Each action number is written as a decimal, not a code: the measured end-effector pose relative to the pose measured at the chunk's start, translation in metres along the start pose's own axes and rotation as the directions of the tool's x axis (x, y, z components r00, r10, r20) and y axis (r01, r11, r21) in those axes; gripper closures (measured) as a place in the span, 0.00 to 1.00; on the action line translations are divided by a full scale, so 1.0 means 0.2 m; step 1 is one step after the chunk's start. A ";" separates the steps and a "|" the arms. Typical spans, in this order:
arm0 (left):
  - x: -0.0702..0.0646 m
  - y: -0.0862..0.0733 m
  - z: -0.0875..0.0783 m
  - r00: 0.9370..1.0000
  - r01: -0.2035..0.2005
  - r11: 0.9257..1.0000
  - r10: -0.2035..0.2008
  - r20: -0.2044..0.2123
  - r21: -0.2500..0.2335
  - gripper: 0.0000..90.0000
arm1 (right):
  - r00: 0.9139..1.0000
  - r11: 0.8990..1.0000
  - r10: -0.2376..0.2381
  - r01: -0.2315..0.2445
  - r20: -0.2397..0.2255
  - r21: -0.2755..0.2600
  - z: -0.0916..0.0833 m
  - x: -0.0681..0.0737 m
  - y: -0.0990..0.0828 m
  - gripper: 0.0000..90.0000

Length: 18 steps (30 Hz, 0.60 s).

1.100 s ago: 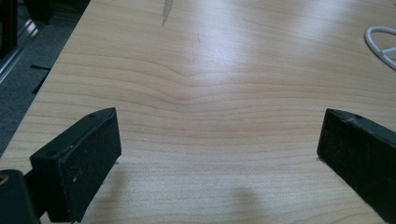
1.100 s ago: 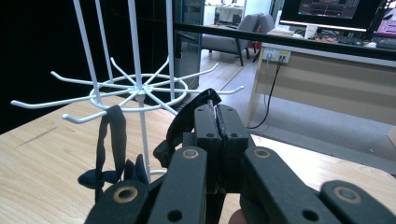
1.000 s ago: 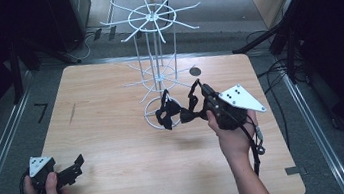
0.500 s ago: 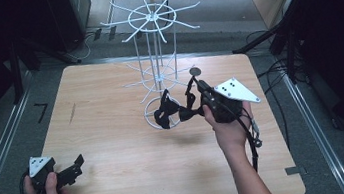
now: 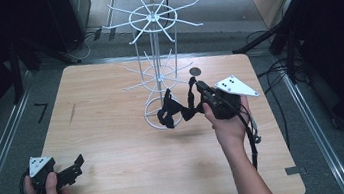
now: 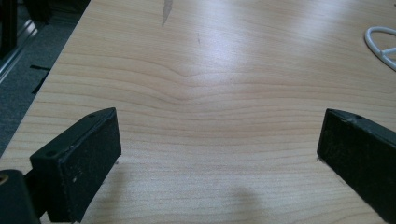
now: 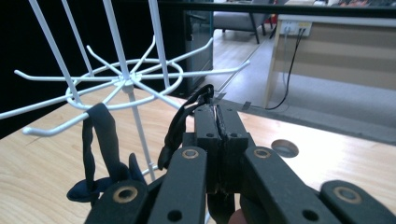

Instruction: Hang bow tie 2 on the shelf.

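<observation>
A white wire rack (image 5: 155,53) with two tiers of radiating hooks stands at the table's far middle. My right gripper (image 5: 194,88) is just right of its lower tier, shut on a thin black strap (image 7: 187,116). The strap belongs to a dark fabric piece (image 5: 174,112) that hangs down to the left of the jaws. In the right gripper view one loop of it (image 7: 95,135) drapes over a lower hook (image 7: 51,123), and the gripper (image 7: 217,114) has its jaws pressed together. My left gripper (image 5: 74,166) rests at the near left corner, open, with bare wood between its fingers (image 6: 77,158).
The rack's ring base (image 5: 155,119) sits on the wooden table (image 5: 116,149). A round cable hole (image 5: 195,71) lies behind the right gripper. Metal rails run along both sides of the table, and a desk with cables stands beyond the far edge.
The right hand has moved a little farther away and left, carrying the dark fabric piece closer to the rack. The left hand and gripper have stayed put.
</observation>
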State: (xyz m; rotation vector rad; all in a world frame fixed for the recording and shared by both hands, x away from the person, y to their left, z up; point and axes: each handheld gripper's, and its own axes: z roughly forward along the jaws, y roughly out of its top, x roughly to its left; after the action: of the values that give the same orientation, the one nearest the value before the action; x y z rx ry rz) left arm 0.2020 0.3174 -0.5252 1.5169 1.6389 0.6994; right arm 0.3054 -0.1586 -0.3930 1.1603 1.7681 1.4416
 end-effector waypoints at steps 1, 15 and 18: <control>0.00 0.00 0.00 1.000 -0.001 1.000 0.001 0.001 -0.001 0.00 | 1.000 1.000 0.010 -0.010 0.000 0.006 0.00 0.00 -0.01 1.00; 0.00 0.00 0.00 1.000 -0.004 1.000 0.004 0.001 0.001 0.00 | 0.999 0.999 0.039 -0.038 -0.037 0.019 0.08 0.04 -0.05 1.00; 0.00 0.00 0.00 1.000 -0.003 1.000 0.003 0.000 0.000 0.00 | 0.998 0.999 0.042 -0.041 -0.036 0.024 0.11 0.07 -0.06 1.00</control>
State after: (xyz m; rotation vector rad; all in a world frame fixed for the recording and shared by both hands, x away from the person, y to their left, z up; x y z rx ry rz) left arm 0.2016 0.3174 -0.5250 1.5197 1.6369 0.7008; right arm 0.3145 -0.1372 -0.4091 1.1965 1.8000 1.4791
